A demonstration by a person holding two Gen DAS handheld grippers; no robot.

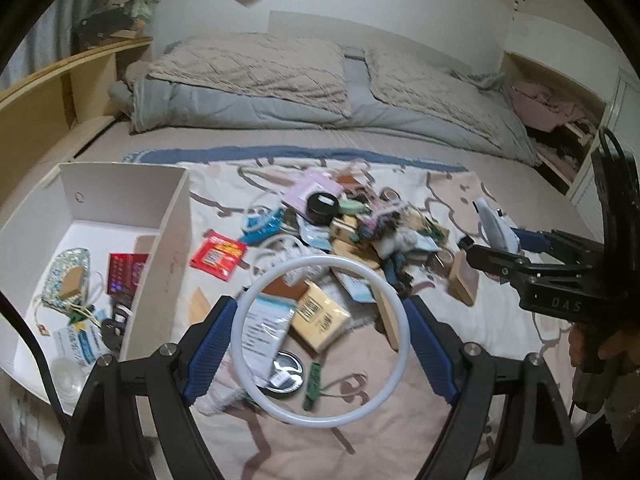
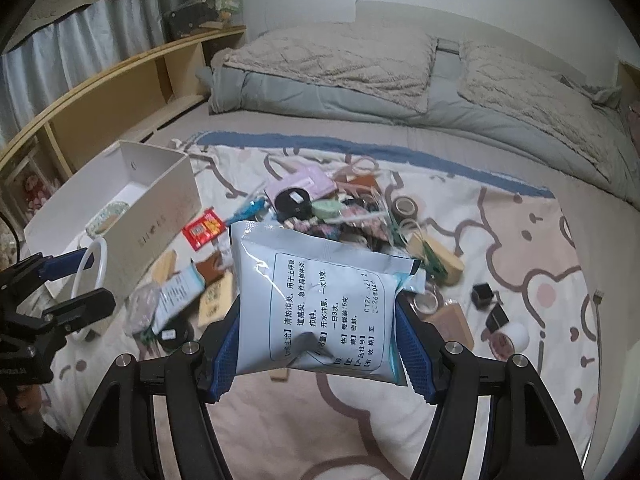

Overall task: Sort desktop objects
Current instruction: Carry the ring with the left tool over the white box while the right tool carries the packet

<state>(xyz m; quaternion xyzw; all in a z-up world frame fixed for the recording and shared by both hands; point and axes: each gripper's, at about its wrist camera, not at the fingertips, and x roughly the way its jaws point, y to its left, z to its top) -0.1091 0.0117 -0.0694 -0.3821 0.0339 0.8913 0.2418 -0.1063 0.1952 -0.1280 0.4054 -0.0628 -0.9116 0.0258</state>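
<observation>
My left gripper (image 1: pixel 320 340) clamped a thin white plastic ring (image 1: pixel 320 340) at lower centre; my right gripper (image 2: pixel 316 336) pinched a pale-blue foil sachet (image 2: pixel 320 304) mid-frame. I feared either slipping before the white open box (image 1: pixel 168 216), left.

Dim flat indoor light, soft blur — fisheye-bent, dark-vignetted edges

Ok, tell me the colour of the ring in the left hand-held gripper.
White ring, translucent; clearest in the left wrist view.
</observation>
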